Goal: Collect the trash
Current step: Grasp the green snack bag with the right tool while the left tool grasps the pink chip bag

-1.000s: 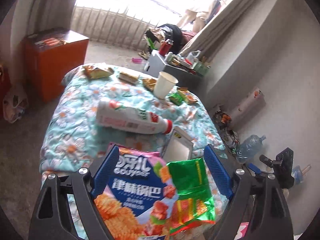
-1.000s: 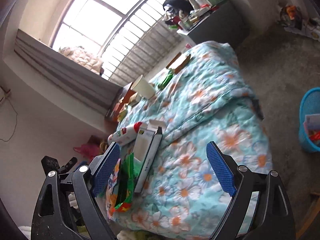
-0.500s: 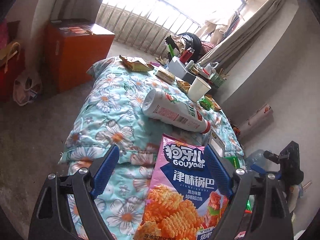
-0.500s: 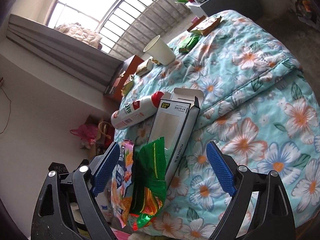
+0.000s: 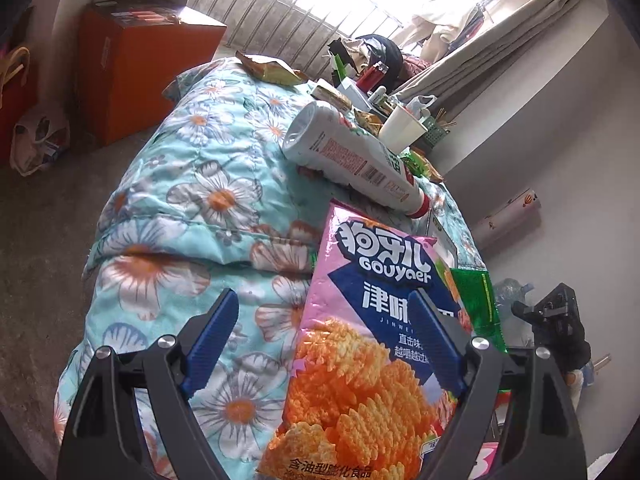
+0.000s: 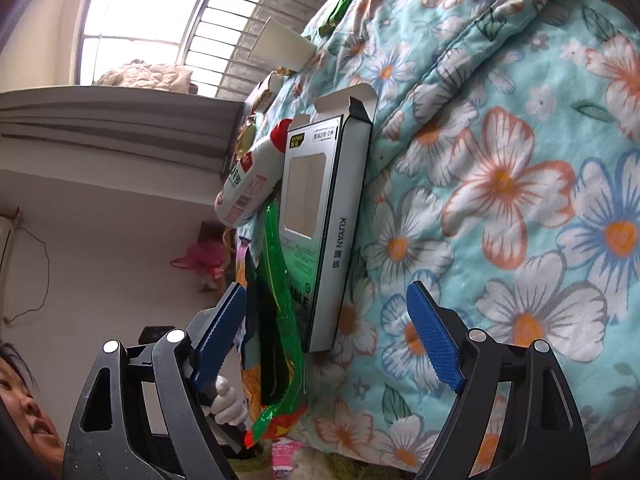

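The left gripper (image 5: 322, 342) was seen spread wide and released, its 2 blue fingers (image 5: 212, 334) set about the lower part of a pink snack bag (image 5: 360, 344) that lay at the near edge of the floral quilt (image 5: 192, 208). Whether the pads touched the bag could not be told. A green wrapper (image 5: 476, 300) was tucked just beside the bag. The right gripper (image 6: 326, 334) was likewise held released, with the green wrapper and the foot of a flat white carton (image 6: 324, 220) framed between its fingers. Farther on, a white bottle (image 5: 352, 156) lay on its side, its red cap near the carton. Beyond it a paper cup (image 5: 402, 134) stood among small wrappers.
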Available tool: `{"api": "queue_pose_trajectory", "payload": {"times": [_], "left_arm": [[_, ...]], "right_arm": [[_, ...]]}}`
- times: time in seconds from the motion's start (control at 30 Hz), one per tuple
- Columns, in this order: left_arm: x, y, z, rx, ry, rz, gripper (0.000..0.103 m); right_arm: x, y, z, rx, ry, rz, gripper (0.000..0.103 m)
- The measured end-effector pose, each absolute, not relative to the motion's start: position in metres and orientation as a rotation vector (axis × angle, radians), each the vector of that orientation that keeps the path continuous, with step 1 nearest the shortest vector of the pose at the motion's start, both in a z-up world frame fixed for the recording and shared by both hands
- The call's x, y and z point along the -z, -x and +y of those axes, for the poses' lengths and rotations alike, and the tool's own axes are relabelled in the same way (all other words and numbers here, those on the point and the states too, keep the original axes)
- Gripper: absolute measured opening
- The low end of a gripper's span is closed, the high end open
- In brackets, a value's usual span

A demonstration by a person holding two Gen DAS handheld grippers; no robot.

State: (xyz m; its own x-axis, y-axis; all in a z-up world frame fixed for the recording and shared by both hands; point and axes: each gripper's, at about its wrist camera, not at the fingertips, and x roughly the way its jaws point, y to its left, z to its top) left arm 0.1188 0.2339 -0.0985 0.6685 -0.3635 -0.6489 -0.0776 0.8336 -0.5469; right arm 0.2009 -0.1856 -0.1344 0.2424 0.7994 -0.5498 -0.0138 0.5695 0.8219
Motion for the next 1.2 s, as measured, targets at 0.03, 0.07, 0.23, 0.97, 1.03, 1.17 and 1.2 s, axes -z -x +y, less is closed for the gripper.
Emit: {"api": "queue_pose_trajectory", "payload": {"times": [0.03, 0.07, 0.23, 0.97, 1.03, 1.17, 1.2], "left_arm": [[0.100, -0.119, 0.233, 0.171, 0.577, 0.843, 0.084], [0.102, -0.118, 0.232, 0.173, 0.577, 0.847, 0.084], [0.107, -0.110, 0.229, 0.163, 0.585, 0.875, 0.084], [0.116, -0.090, 0.211, 0.198, 0.651, 0.955, 0.071], [0.114, -0.088, 0.209, 0.199, 0.643, 0.955, 0.068], [0.109, -0.080, 0.206, 0.201, 0.624, 0.940, 0.056], [0.107, -0.078, 0.205, 0.202, 0.611, 0.931, 0.052]], "right_arm": [[0.132, -0.196, -0.183, -0.663, -0.784, 1.209, 0.079], [0.129, -0.191, -0.179, -0.672, -0.756, 1.207, 0.079], [0.121, -0.180, -0.160, -0.615, -0.558, 1.229, 0.071], [0.117, -0.170, -0.143, -0.668, -0.535, 1.205, 0.006], [0.117, -0.170, -0.138, -0.676, -0.535, 1.199, 0.006], [0.113, -0.166, -0.132, -0.685, -0.524, 1.179, 0.003], [0.111, -0.166, -0.131, -0.688, -0.522, 1.172, 0.003]]}}
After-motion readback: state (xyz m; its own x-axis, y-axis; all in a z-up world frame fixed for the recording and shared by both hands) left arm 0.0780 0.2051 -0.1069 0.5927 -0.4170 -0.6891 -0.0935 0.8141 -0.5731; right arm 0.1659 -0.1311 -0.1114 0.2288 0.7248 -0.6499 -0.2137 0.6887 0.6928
